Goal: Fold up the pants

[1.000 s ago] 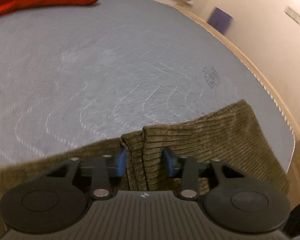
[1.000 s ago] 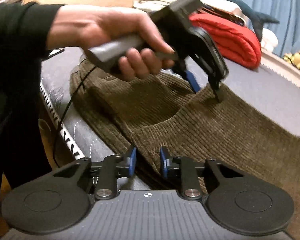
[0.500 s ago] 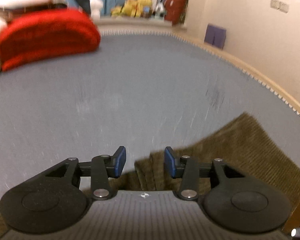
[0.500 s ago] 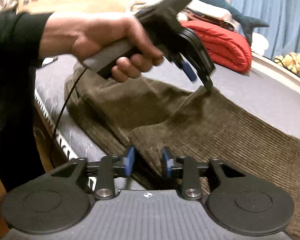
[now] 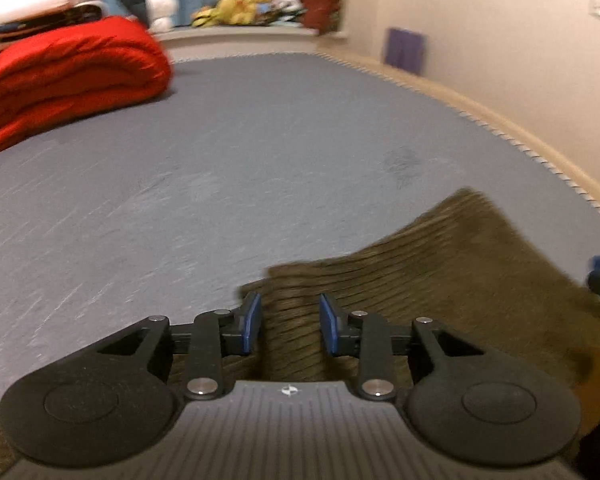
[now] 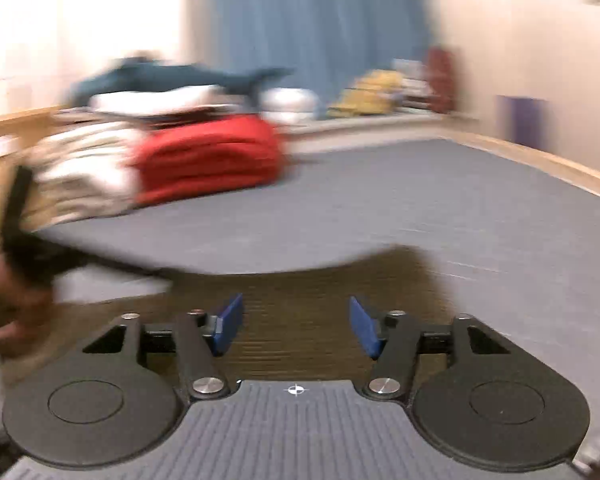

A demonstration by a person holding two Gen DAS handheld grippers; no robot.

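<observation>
As the brown corduroy pants (image 5: 452, 268) lie along the near edge of the grey mattress (image 5: 280, 152), filling the lower right of the left wrist view, the left hand-held gripper (image 5: 290, 322) straddles a raised fold of the cloth, its blue pads narrowly spaced and closing, the fold between them though contact is unclear. In the blurred right wrist view, the right hand-held gripper (image 6: 296, 326) hovers over the pants (image 6: 300, 292) at lower centre, jaws wide and opening, nothing pinched between them. A person's hand (image 6: 8, 304) shows at the left edge. A folded red blanket (image 5: 68, 76) sits on the mattress at upper left, with blue curtains (image 6: 312, 28) behind.
</observation>
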